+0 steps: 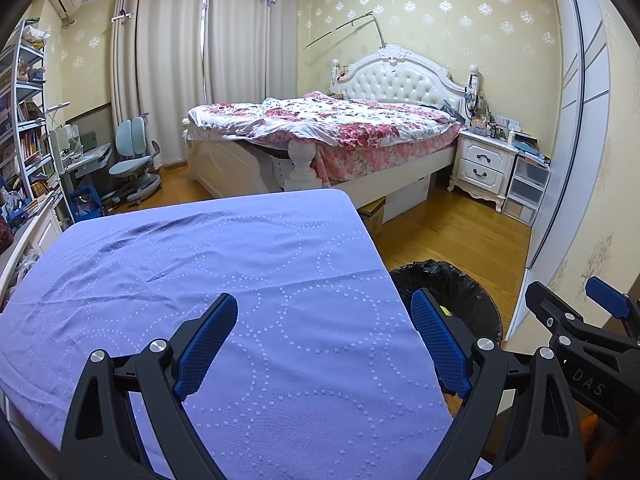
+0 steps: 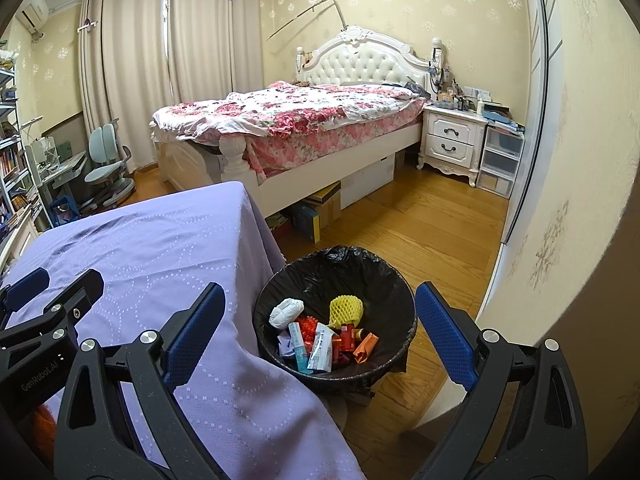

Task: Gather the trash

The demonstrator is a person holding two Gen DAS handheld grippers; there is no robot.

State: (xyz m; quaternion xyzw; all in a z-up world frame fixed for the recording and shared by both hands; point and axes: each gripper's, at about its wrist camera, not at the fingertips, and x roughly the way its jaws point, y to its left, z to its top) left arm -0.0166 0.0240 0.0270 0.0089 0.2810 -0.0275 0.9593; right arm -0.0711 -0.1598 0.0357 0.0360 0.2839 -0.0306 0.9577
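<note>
My left gripper (image 1: 324, 344) hangs over the lilac, dot-patterned cloth covering the table (image 1: 208, 280), its blue-padded jaws spread wide with nothing between them. Just past the table's right edge stands a round bin lined with a black plastic bag (image 1: 472, 292), partly hidden behind my right-hand finger. My right gripper (image 1: 576, 304) pokes in from the right edge, near the bin. Beyond stands a white bed with a floral quilt (image 1: 340, 124).
</note>
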